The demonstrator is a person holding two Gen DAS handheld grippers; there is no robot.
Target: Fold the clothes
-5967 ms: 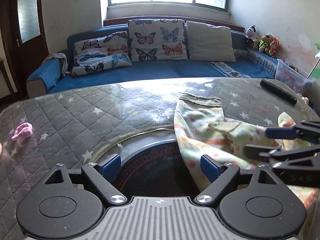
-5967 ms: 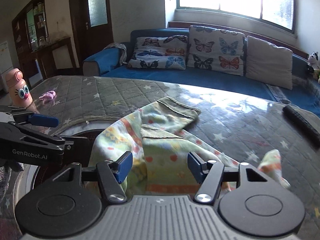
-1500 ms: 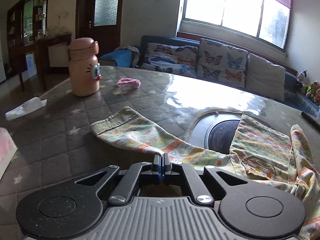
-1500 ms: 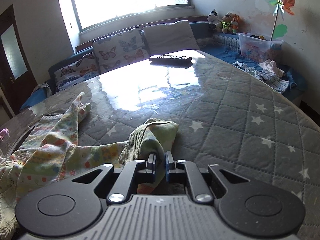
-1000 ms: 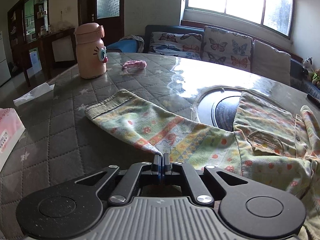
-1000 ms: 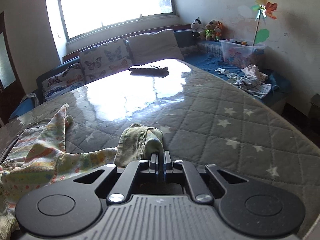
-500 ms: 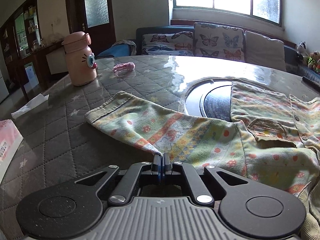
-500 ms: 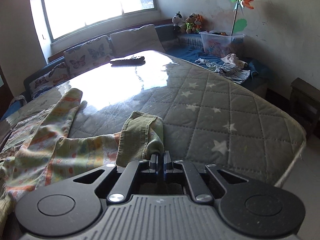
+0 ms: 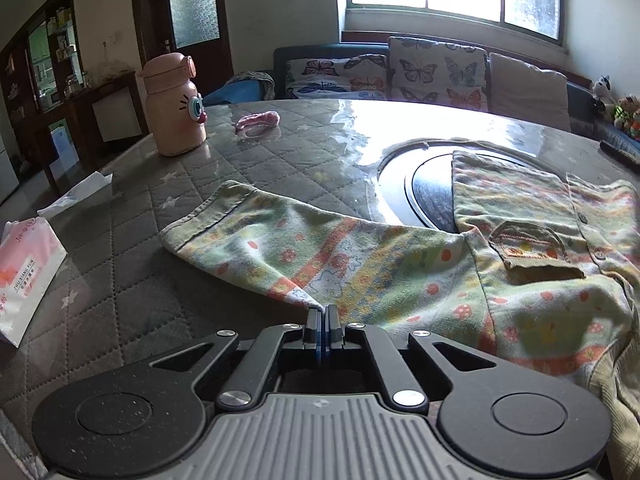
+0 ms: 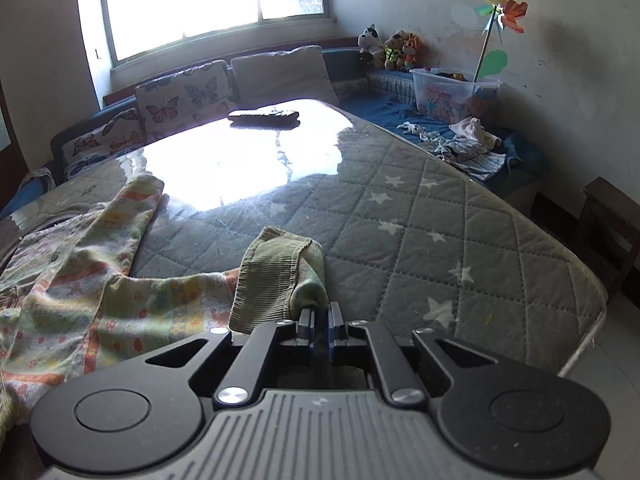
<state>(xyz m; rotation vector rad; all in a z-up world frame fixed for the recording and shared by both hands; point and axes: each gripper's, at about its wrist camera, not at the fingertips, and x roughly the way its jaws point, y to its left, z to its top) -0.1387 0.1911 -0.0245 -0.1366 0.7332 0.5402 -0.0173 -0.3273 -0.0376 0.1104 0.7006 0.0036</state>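
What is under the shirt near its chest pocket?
The shirt lies on the quilted table cover, and its top edge overlaps the round dark insert in the table. How far that insert runs under the cloth is hidden.

Soft printed cotton shirt (image 9: 400, 268) on glossy quilted table cover (image 9: 120, 280)

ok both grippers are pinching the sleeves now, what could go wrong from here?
1. The left gripper holds only a thin edge of the left sleeve; a pull may slip it free.
2. The right sleeve cuff is bunched and doubled over at the right gripper, so it could fold in creased.
3. The shirt lies over the round inset, where it might snag.
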